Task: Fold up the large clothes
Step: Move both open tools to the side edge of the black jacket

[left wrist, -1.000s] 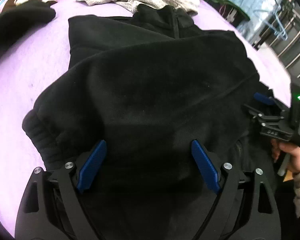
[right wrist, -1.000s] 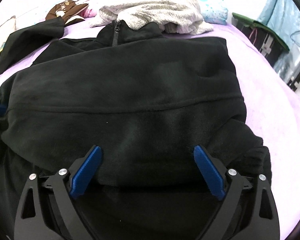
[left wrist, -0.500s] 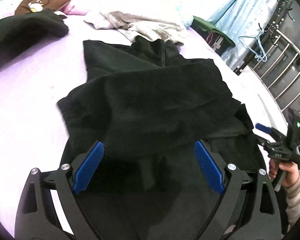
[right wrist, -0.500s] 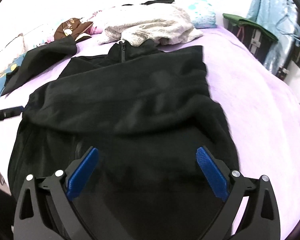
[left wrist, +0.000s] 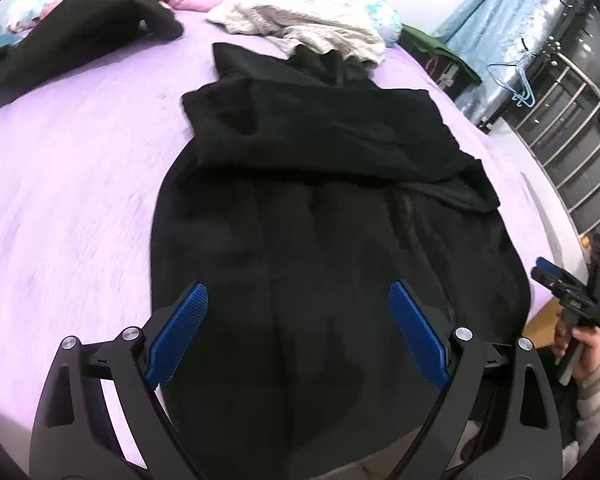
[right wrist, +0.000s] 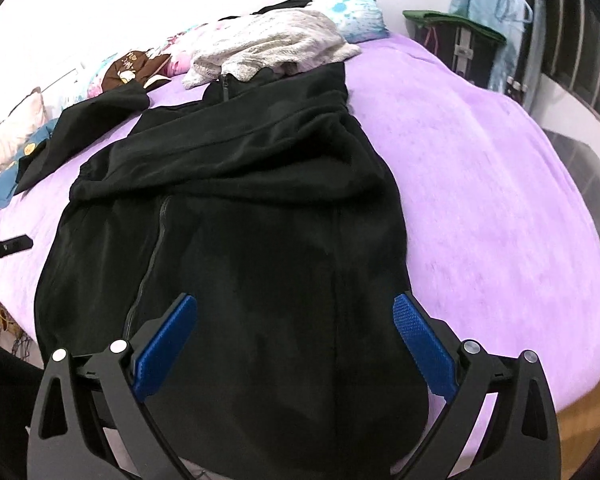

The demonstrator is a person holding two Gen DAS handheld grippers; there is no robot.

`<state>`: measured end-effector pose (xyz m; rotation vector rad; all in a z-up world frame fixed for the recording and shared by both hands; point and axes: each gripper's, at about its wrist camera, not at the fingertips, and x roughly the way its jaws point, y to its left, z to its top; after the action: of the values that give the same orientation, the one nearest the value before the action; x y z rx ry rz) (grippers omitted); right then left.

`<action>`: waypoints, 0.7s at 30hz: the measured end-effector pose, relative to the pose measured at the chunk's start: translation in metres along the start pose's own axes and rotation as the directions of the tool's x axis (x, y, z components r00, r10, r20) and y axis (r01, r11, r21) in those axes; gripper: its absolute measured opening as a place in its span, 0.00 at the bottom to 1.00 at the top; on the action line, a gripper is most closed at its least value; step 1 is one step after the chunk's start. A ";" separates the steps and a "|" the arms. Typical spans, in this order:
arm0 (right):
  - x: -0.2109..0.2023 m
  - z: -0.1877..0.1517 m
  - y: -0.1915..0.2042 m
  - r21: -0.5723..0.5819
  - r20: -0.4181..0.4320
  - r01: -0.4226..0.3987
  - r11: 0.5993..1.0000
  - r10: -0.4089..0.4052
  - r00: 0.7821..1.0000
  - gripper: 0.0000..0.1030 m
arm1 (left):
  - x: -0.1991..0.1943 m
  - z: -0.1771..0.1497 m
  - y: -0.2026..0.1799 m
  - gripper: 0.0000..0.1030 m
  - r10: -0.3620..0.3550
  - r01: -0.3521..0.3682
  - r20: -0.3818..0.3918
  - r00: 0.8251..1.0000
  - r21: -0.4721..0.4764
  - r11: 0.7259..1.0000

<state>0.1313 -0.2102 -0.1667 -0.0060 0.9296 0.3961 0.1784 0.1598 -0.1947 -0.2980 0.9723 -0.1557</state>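
Both tools have drawn back from the black jacket (left wrist: 332,240), which lies on the purple bed (left wrist: 80,184), sleeves folded across. Its hem overhangs the edge and could slide off. Left tool (left wrist: 298,332) and right tool (right wrist: 296,346) gape empty, the left's jaws having just widened.

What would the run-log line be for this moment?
black jacket: flat on bed, sleeves folded across | left gripper: open, empty | right gripper: open, empty
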 end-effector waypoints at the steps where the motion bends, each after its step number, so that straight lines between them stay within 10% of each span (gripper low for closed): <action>1: -0.002 -0.003 -0.001 0.002 -0.001 -0.001 1.000 0.001 1.000 0.94 | -0.002 -0.004 0.001 0.86 0.005 -0.005 0.000 1.000 -0.004 1.000; 21: -0.021 -0.061 -0.059 0.148 -0.060 -0.001 0.989 0.010 0.998 0.94 | -0.011 -0.071 0.021 0.86 0.009 -0.009 -0.052 0.999 -0.008 1.000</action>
<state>0.0924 -0.2823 -0.1964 0.1210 1.0178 0.3323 0.1132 0.1698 -0.2298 -0.2986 1.0263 -0.1518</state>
